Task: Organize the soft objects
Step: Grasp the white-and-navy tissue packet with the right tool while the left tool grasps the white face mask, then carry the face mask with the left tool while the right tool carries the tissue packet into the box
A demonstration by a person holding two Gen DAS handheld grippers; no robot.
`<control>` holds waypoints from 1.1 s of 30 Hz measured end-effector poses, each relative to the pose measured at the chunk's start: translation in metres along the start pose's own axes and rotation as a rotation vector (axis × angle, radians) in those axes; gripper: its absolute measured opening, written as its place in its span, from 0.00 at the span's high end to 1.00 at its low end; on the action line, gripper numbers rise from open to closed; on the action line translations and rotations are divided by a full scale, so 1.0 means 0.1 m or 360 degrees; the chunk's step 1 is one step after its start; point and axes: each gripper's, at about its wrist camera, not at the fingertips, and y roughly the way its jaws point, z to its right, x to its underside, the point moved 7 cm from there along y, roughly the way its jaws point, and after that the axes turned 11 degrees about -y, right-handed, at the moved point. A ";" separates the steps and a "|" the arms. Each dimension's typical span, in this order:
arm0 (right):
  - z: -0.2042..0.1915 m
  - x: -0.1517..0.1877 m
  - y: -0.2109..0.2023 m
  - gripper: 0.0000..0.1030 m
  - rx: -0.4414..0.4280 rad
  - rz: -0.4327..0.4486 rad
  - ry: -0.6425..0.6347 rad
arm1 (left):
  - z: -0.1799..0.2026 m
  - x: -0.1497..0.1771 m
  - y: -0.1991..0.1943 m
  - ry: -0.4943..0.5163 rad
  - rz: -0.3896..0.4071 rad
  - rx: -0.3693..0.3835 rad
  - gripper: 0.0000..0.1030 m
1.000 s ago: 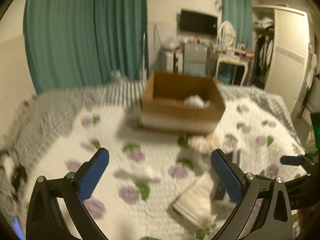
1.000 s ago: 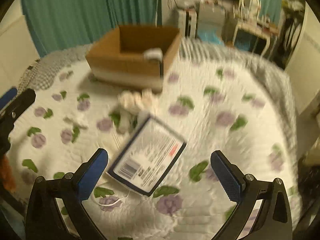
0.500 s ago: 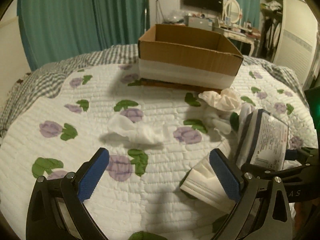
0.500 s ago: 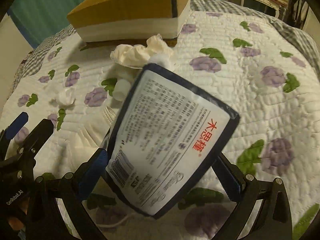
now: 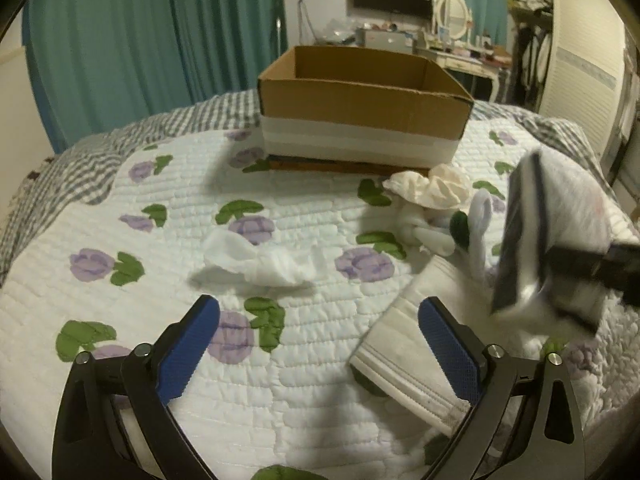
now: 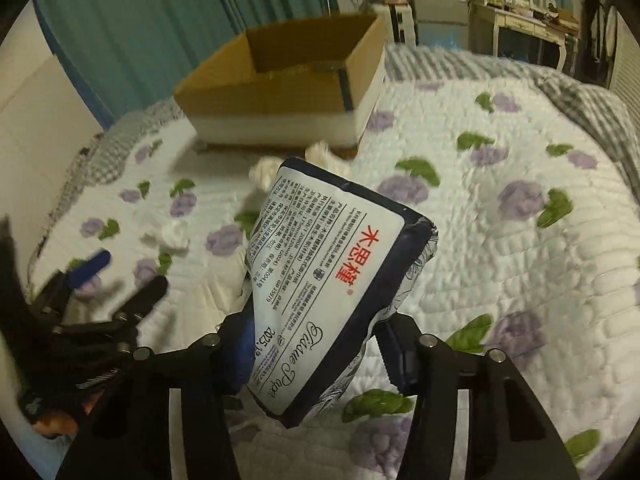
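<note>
My right gripper (image 6: 316,356) is shut on a tissue paper pack (image 6: 332,280), dark-edged with a white label, and holds it above the bed; the pack also shows blurred in the left wrist view (image 5: 560,240). My left gripper (image 5: 316,340) is open and empty, low over the quilt. A crumpled white cloth (image 5: 256,260) lies just ahead of it. A folded white towel (image 5: 416,344) lies by its right finger. A cream crumpled cloth (image 5: 432,188) and white socks (image 5: 436,232) lie in front of the open cardboard box (image 5: 360,108).
The bed carries a white quilt with purple flowers (image 5: 120,240) and a grey checked blanket (image 5: 60,168) at the far edge. Teal curtains (image 5: 140,40) hang behind. A dresser (image 5: 460,56) and wardrobe (image 5: 580,80) stand at the back right.
My right gripper has shut on the tissue pack and lifted it off the quilt. My left gripper has stayed low and open, shifting a little closer to the cloth.
</note>
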 end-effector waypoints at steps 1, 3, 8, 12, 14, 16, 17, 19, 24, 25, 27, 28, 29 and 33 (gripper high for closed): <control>0.02 -0.03 -0.05 0.50 -0.0001 0.0027 0.0001 | 0.02 0.02 0.02 0.0010 -0.0012 0.0008 0.04; 0.08 -0.10 -0.20 0.50 0.0014 0.0096 -0.0001 | 0.07 0.05 0.05 0.0032 -0.0035 0.0027 0.04; 0.28 -0.20 -0.44 0.50 0.0168 0.0179 -0.0037 | 0.24 0.22 0.21 0.0086 -0.0173 0.0127 0.19; 0.44 -0.18 -0.47 0.50 0.0202 0.0194 0.0006 | 0.37 0.38 0.36 0.0134 -0.0293 0.0179 0.32; 0.48 -0.16 -0.45 0.50 0.0205 0.0187 0.0022 | 0.42 0.39 0.34 0.0158 -0.0293 0.0213 0.45; 0.50 -0.14 -0.44 0.50 0.0206 0.0185 0.0027 | 0.44 0.39 0.30 0.0169 -0.0283 0.0230 0.55; 0.50 -0.13 -0.45 0.50 0.0207 0.0184 0.0023 | 0.45 0.39 0.28 0.0172 -0.0283 0.0241 0.64; 0.49 -0.12 -0.46 0.50 0.0213 0.0190 0.0018 | 0.46 0.37 0.22 0.0173 -0.0277 0.0263 0.69; 0.44 -0.12 -0.57 0.50 0.0215 0.0228 0.0003 | 0.46 0.28 0.00 0.0187 -0.0217 0.0294 0.78; 0.43 -0.13 -0.61 0.50 0.0214 0.0235 -0.0003 | 0.47 0.26 -0.04 0.0194 -0.0203 0.0292 0.79; 0.40 -0.13 -0.67 0.50 0.0212 0.0253 -0.0007 | 0.49 0.21 -0.15 0.0207 -0.0170 0.0294 0.80; 0.39 -0.13 -0.70 0.50 0.0210 0.0261 -0.0009 | 0.50 0.18 -0.19 0.0207 -0.0156 0.0299 0.80; 0.37 -0.14 -0.73 0.50 0.0209 0.0271 -0.0013 | 0.51 0.13 -0.25 0.0209 -0.0136 0.0303 0.80; 0.30 -0.19 -0.89 0.50 0.0218 0.0317 -0.0046 | 0.54 -0.10 -0.45 0.0230 -0.0044 0.0289 0.80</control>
